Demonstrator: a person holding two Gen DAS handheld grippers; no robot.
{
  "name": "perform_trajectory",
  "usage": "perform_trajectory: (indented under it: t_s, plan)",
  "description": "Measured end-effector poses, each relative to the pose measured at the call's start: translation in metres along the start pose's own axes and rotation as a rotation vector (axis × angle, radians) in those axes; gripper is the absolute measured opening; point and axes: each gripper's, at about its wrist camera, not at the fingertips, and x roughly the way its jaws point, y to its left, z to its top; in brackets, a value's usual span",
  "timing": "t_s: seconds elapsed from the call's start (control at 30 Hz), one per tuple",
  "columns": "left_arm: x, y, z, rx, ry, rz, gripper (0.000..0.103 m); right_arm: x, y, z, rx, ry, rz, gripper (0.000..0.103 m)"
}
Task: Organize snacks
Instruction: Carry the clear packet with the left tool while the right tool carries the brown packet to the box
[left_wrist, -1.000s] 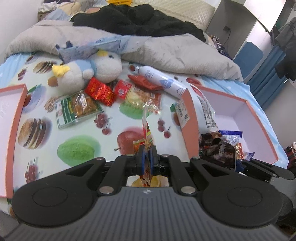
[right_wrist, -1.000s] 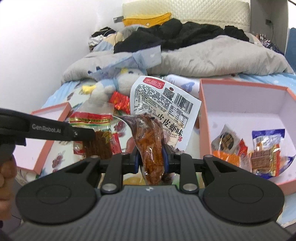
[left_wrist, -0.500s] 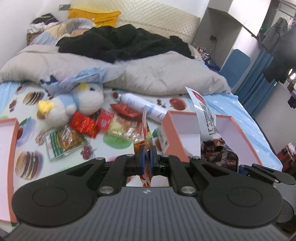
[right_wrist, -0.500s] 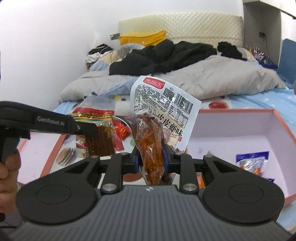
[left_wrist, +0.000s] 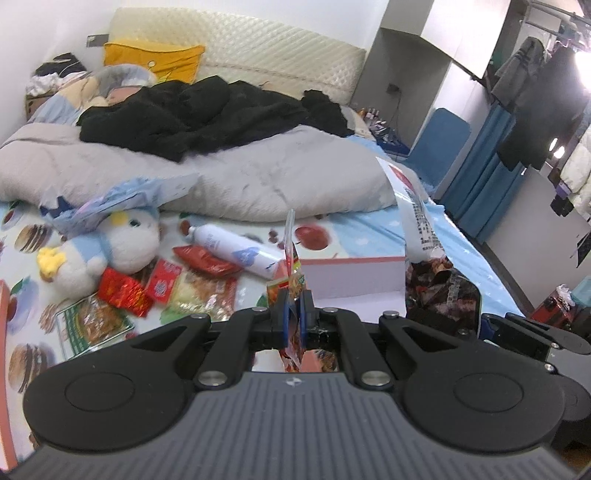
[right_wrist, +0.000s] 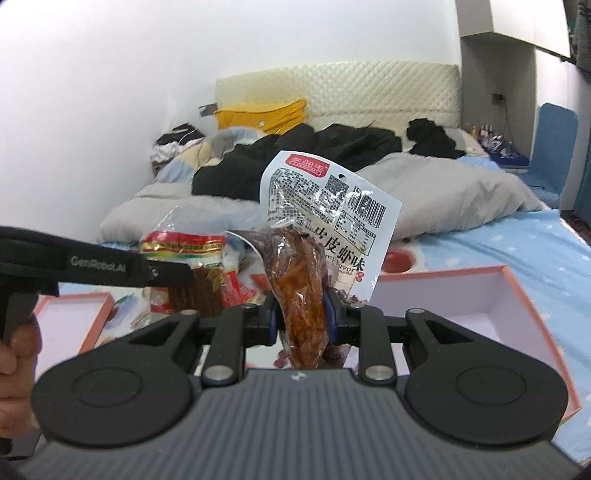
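My left gripper (left_wrist: 293, 317) is shut on a thin clear snack packet (left_wrist: 291, 254) seen edge-on; the right wrist view shows it as a red-and-green packet of brown sticks (right_wrist: 192, 269). My right gripper (right_wrist: 301, 319) is shut on a white-backed bag of reddish-brown snack (right_wrist: 325, 221), which also shows at the right of the left wrist view (left_wrist: 421, 229). Both are held up above the pink open box (right_wrist: 498, 295), whose wall (left_wrist: 354, 277) stands just beyond my left gripper. Loose snack packets (left_wrist: 125, 291) lie on the bed by a plush duck (left_wrist: 110, 247).
A white spray bottle (left_wrist: 236, 251) lies among the packets. A second pink box (right_wrist: 74, 317) sits at the left. A grey duvet (left_wrist: 221, 177) and black clothes (left_wrist: 207, 110) cover the far bed. A wardrobe and hanging clothes stand right.
Both grippers have risen and tilted up with their packets. The bed and the pink box have dropped lower in both views; the snacks inside the box are now out of sight.
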Motion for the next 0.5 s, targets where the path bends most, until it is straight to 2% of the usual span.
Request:
perform_trajectory:
  t_s: [0.27, 0.5]
  plan:
    - [0.029, -0.029, 0.008, 0.017, 0.032, -0.030, 0.006, 0.006, -0.033, -0.002, 0.021, 0.016, -0.047, 0.028]
    - [0.073, -0.059, 0.003, 0.059, 0.104, -0.049, 0.006, 0.017, -0.070, -0.017, 0.055, 0.072, -0.095, 0.028]
